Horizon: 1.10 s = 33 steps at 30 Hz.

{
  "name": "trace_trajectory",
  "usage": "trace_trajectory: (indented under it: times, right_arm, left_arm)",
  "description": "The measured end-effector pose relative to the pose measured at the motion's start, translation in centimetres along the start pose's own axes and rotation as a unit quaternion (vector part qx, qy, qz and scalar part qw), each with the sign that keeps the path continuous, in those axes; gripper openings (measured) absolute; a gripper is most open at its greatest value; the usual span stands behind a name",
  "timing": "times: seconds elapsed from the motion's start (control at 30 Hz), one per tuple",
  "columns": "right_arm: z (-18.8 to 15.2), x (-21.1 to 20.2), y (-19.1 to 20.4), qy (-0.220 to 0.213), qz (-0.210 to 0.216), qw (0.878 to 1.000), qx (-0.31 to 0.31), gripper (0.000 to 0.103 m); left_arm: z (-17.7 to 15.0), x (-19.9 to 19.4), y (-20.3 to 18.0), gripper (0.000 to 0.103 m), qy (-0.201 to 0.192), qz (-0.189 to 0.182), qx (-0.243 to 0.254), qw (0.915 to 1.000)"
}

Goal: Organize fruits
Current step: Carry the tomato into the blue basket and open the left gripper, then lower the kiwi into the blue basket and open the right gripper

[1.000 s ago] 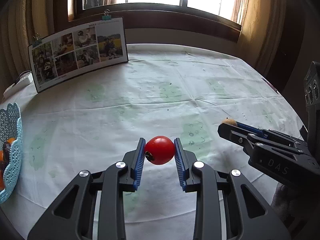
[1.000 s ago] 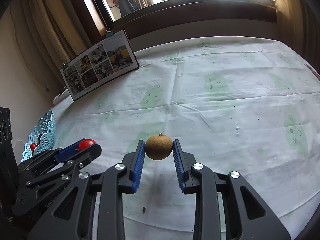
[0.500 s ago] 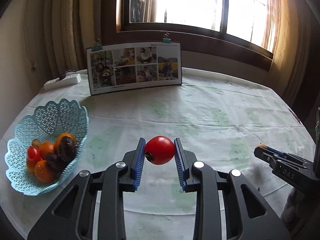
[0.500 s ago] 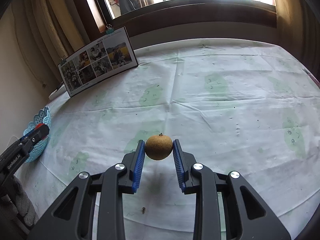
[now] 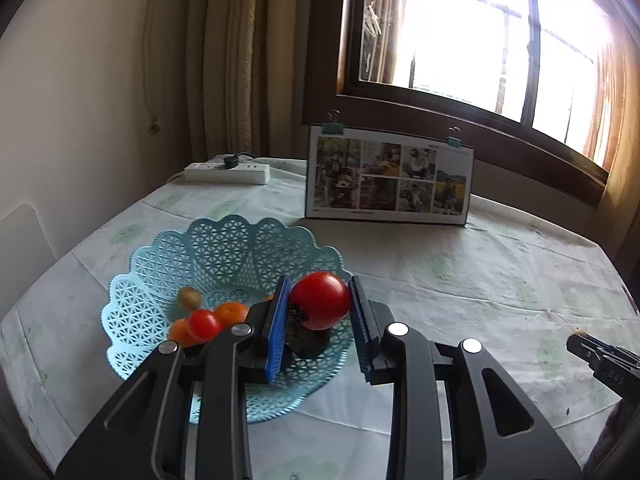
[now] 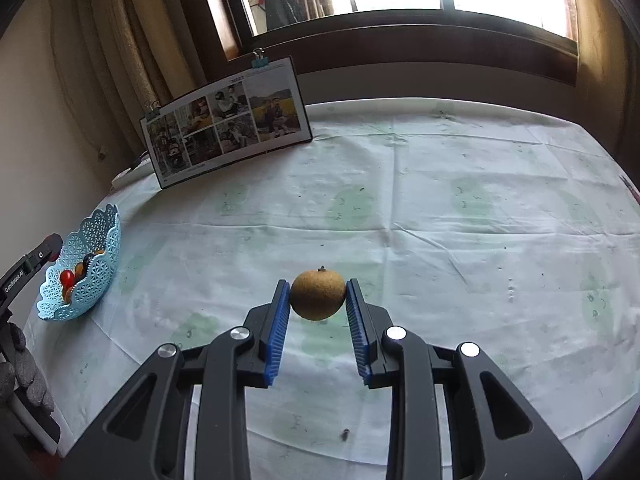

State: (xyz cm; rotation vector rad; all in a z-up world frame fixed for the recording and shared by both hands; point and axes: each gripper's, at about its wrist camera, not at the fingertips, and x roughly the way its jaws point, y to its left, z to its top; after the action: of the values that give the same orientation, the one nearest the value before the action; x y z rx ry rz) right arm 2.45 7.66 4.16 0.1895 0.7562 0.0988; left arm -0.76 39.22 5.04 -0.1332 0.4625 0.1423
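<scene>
Tomato (image 5: pixel 320 300) over basket (image 5: pixel 160 272), brown fruit (image 6: pixel 318 295) elsewhere

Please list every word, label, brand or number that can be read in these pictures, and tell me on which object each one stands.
"GenRobot.AI": on the side of the left tongs, at the left edge of the right wrist view.
"DAS": on the body of the right tongs, at the right edge of the left wrist view; the start may be cut off.
Heading and caption line on the photo board: too small and blurred to read.
Nothing else carries text.

clothed table (image 6: pixel 440 208) — basket (image 5: pixel 160 280), photo board (image 5: pixel 388 178), power strip (image 5: pixel 226 173)
</scene>
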Motion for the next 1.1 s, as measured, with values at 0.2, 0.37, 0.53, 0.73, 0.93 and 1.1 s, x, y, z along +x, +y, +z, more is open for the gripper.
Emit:
trace_trajectory:
  times: [0.2, 0.37, 0.53, 0.73, 0.93, 1.1]
  right_arm:
    - [0.7, 0.6, 3.2, 0.003, 0.019, 0.999, -0.027, 0.029]
    - [1.3, 1.0, 6.1, 0.004, 0.038, 0.998, -0.053, 0.029]
    - [1.9, 1.3, 9.0, 0.001, 0.056, 0.995, -0.079, 0.029]
    - [2.6, 1.8, 12.7, -0.003, 0.081, 0.991, -0.106, 0.029]
    - [3.3, 2.4, 16.7, -0.006, 0.108, 0.985, -0.134, 0.029]
    - [3.9, 3.3, 19.4, -0.003, 0.129, 0.981, -0.148, 0.029]
  left_arm:
    - [0.5, 0.2, 3.6, 0.030, -0.009, 0.029, -0.021, 0.9993]
    - [0.5, 0.9, 5.8, 0.030, -0.007, 0.046, -0.036, 0.9983]
    - [0.5, 1.6, 7.5, 0.030, -0.003, 0.053, -0.046, 0.9975]
    - [0.2, 1.6, 8.9, 0.064, -0.012, 0.058, -0.067, 0.9960]
    - [-0.4, 0.7, 10.5, 0.072, -0.048, 0.110, -0.092, 0.9886]
    - [-1.0, 0.2, 11.7, 0.074, -0.069, 0.147, -0.118, 0.9796]
